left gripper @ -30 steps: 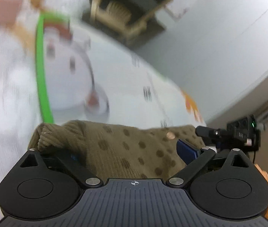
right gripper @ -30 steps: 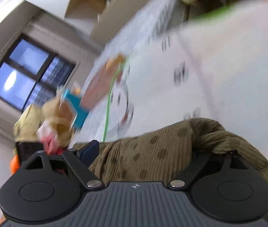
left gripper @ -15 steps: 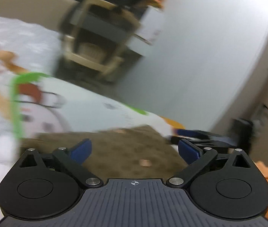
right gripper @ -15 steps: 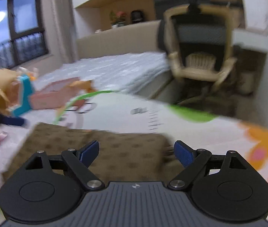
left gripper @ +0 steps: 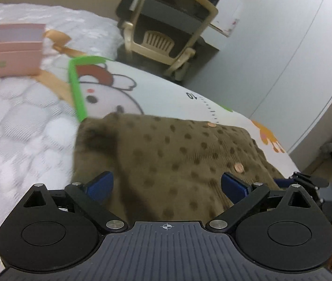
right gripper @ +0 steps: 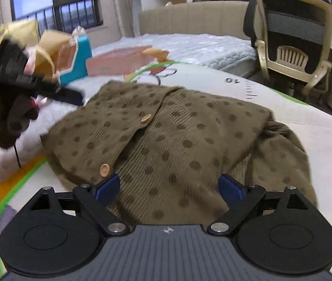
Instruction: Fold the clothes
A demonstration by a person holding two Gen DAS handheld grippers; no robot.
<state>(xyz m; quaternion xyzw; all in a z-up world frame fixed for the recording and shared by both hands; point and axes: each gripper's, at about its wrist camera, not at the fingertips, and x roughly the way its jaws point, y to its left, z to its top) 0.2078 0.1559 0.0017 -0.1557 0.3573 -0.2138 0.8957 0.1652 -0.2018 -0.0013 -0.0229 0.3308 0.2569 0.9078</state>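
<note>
Brown dotted cardigan (right gripper: 177, 135) lies folded on a cartoon-print mat (left gripper: 166, 93) w/ green border, on the bed. Left gripper (left gripper: 167, 185) & right gripper (right gripper: 168, 185) over its near edge, jaws spread, holding nothing.

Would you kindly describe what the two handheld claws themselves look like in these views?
Both look alike: the left claw and right claw each have a ribbed dark grey body with a small crosshair mark, two round black discs, black linkage arms with silver pivot screws, and blue fingertips. A dark glove and orange sleeve appear behind the left one.
</note>
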